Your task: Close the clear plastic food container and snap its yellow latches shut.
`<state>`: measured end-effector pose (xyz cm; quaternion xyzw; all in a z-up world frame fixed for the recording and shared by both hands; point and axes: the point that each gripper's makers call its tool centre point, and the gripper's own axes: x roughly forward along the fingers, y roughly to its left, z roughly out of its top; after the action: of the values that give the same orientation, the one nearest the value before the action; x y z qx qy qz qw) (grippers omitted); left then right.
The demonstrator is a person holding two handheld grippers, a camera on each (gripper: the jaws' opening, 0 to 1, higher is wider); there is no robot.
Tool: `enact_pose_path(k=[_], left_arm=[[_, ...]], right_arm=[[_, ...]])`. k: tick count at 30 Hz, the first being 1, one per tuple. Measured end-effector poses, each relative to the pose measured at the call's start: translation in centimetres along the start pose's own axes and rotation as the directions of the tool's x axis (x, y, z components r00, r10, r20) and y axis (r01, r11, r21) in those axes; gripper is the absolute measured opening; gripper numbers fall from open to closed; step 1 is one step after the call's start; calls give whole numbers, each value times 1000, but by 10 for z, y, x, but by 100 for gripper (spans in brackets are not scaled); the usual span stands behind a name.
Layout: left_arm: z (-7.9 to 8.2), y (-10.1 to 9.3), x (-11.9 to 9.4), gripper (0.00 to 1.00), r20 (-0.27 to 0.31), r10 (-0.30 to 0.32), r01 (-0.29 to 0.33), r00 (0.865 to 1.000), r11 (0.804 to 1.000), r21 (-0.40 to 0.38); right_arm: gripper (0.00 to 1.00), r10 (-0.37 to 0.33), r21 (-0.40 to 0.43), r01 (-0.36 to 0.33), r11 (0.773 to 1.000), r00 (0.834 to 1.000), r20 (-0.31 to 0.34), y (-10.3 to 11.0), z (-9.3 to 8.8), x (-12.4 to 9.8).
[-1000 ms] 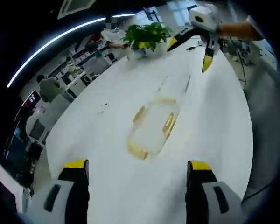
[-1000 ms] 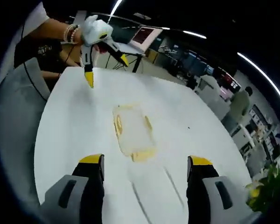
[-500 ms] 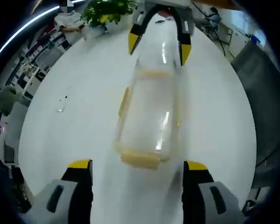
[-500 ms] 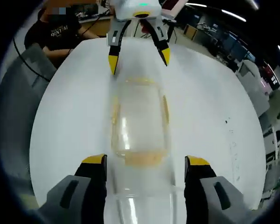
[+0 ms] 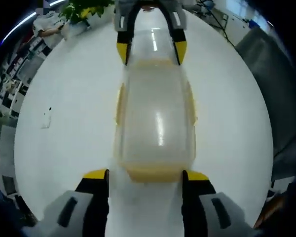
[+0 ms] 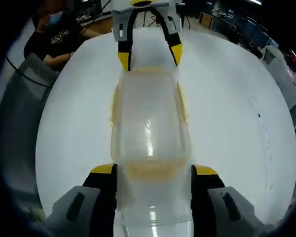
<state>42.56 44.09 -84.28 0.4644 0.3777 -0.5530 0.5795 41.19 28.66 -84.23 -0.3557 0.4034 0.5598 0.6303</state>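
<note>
The clear plastic container (image 5: 155, 118) lies lengthwise on the white table (image 5: 64, 84), its lid on top. Yellow latches (image 5: 120, 103) run along its sides, and another latch (image 5: 153, 173) sits at the near end. My left gripper (image 5: 146, 175) is open and straddles that near end, jaws close beside the walls. My right gripper (image 5: 151, 52) straddles the far end. In the right gripper view the same container (image 6: 150, 118) stretches away from my open right gripper (image 6: 154, 170), which flanks its end latch (image 6: 153, 170). The left gripper (image 6: 150, 55) is at the opposite end.
A potted plant (image 5: 84, 7) stands at the table's far edge, with a seated person (image 5: 47, 22) beyond it. A small object (image 5: 47, 118) lies on the table to the left. A person in a dark shirt (image 6: 59, 37) sits behind a grey chair (image 6: 24, 89).
Both grippers have come in from above the table to the container's two ends. The jaws of each have narrowed a little around the end.
</note>
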Motion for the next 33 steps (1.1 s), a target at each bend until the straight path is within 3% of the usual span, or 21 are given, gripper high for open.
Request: enact_pose_path(k=[2, 5, 6, 7, 10, 13, 20, 23, 26, 29, 33], left_arm=[[-1, -9, 4, 49, -2, -42, 42, 999, 999, 14], [1, -4, 1, 49, 12, -43, 43, 999, 999, -1], [0, -5, 1, 44, 11, -52, 52, 999, 999, -15], [-2, -12, 1, 41, 10, -98, 99, 995, 993, -72], [-2, -9, 1, 37, 24, -90, 91, 996, 995, -49], [-1, -9, 1, 36, 18, -92, 93, 996, 995, -47], [0, -7, 4, 35, -7, -86, 86, 996, 994, -66], [-1, -7, 4, 35, -19, -86, 85, 996, 995, -61], [-1, -8, 4, 35, -17, -81, 79, 997, 994, -76], [-1, -10, 3, 34, -8, -75, 74, 997, 994, -82], [-2, -20, -1, 34, -44, -89, 86, 995, 995, -53]], right_arm=[[56, 7, -10, -7, 1000, 1000, 1, 1, 1, 0], [53, 26, -32, -26, 999, 1000, 0, 3, 2, 0], [51, 30, -36, -30, 999, 1000, 0, 4, 2, 0], [51, 30, -36, -30, 999, 1000, -9, 5, 2, 0], [42, 34, -98, -39, 994, 998, -49, 5, -5, 3], [38, 26, -94, -33, 995, 997, -70, 7, -5, 6], [39, 40, -100, -47, 994, 997, -71, 7, -5, 7], [39, 24, -98, -35, 995, 993, -115, 9, -3, 9], [38, 21, -93, -32, 995, 992, -121, 12, -3, 8], [37, 13, -85, -24, 996, 993, -121, 16, -3, 7], [37, 30, -83, -41, 996, 992, -126, 23, 0, 4]])
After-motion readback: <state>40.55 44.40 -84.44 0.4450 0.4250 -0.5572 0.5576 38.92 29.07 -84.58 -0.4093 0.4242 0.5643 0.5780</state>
